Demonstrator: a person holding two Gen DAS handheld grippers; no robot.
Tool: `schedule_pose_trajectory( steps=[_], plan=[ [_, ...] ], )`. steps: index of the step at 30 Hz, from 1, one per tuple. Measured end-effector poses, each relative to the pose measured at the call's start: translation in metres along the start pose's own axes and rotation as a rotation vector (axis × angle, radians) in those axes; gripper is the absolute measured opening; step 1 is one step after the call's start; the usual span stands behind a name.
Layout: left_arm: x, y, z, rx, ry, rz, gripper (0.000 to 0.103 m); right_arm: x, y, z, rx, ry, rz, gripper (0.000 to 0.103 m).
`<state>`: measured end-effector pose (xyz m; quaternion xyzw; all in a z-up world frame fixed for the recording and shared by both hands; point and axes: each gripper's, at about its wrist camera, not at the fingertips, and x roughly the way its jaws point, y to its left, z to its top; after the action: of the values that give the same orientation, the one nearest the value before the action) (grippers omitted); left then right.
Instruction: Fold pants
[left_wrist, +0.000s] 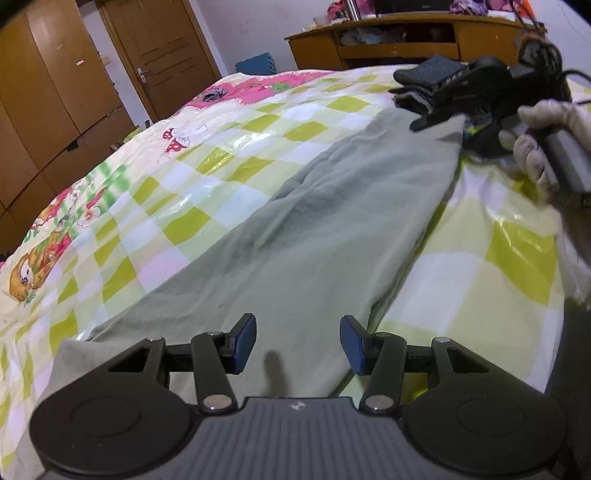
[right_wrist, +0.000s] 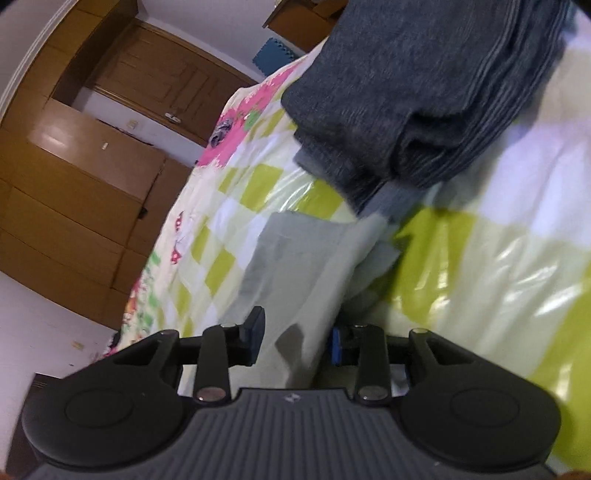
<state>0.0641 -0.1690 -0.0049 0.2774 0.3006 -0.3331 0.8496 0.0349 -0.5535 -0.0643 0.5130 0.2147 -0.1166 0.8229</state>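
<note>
Pants (left_wrist: 325, 229) of pale grey-green cloth lie stretched out along a bed (left_wrist: 155, 206) covered in a green-and-white checked sheet with cartoon prints. In the left wrist view the near end of the garment spreads under and between the parted fingers of the left gripper (left_wrist: 298, 343), whose blue pads stand wide apart with nothing pinched between them; the cloth runs away from it toward the far end, where the right gripper (left_wrist: 443, 118) sits at the far corner of the fabric, held by a hand in a white glove (left_wrist: 535, 147). In the right wrist view the right gripper (right_wrist: 295, 341) has its fingers spread, and a raised fold of the pants (right_wrist: 314, 273) passes up between them; whether the right-side pad touches the cloth cannot be told through the blur. Just beyond that end lies a stack of folded dark grey clothing (right_wrist: 424, 92). Brown wardrobes (left_wrist: 55, 92) and a door (left_wrist: 166, 55) stand behind the bed.
</note>
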Motion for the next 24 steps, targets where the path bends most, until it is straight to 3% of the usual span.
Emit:
schedule_pose_trajectory(
  steps=[3,5,6,10,13,15,18,22,24],
  plan=[
    [0.005,0.0,0.0,-0.017,0.011,-0.016,0.064,0.009,0.002,0.002,0.023,0.019,0.034,0.033],
    [0.007,-0.003,0.0,-0.007,0.011,-0.008,0.064,0.012,0.005,0.0,0.034,0.036,0.046,0.006],
    [0.006,-0.003,0.0,-0.001,0.007,-0.004,0.064,0.013,0.006,0.0,0.041,0.049,0.049,0.005],
    [0.002,-0.001,0.003,0.001,-0.018,0.013,0.065,0.0,0.017,0.004,0.048,0.016,0.12,0.004],
    [0.006,0.002,0.004,-0.016,-0.026,0.037,0.069,-0.014,0.046,0.015,-0.05,-0.039,0.172,0.004],
    [0.013,0.002,0.003,-0.026,-0.002,0.04,0.069,-0.01,0.048,0.021,-0.073,-0.056,0.144,0.004],
    [0.013,0.002,-0.002,-0.042,0.003,0.031,0.069,0.008,0.029,0.02,-0.034,-0.001,0.037,0.008],
    [0.005,0.01,-0.009,-0.065,0.003,0.045,0.069,0.021,0.017,0.005,0.001,0.068,0.051,0.017],
    [0.001,0.018,-0.014,-0.083,0.003,0.064,0.069,0.025,0.019,0.0,-0.002,0.074,0.023,0.014]
  ],
)
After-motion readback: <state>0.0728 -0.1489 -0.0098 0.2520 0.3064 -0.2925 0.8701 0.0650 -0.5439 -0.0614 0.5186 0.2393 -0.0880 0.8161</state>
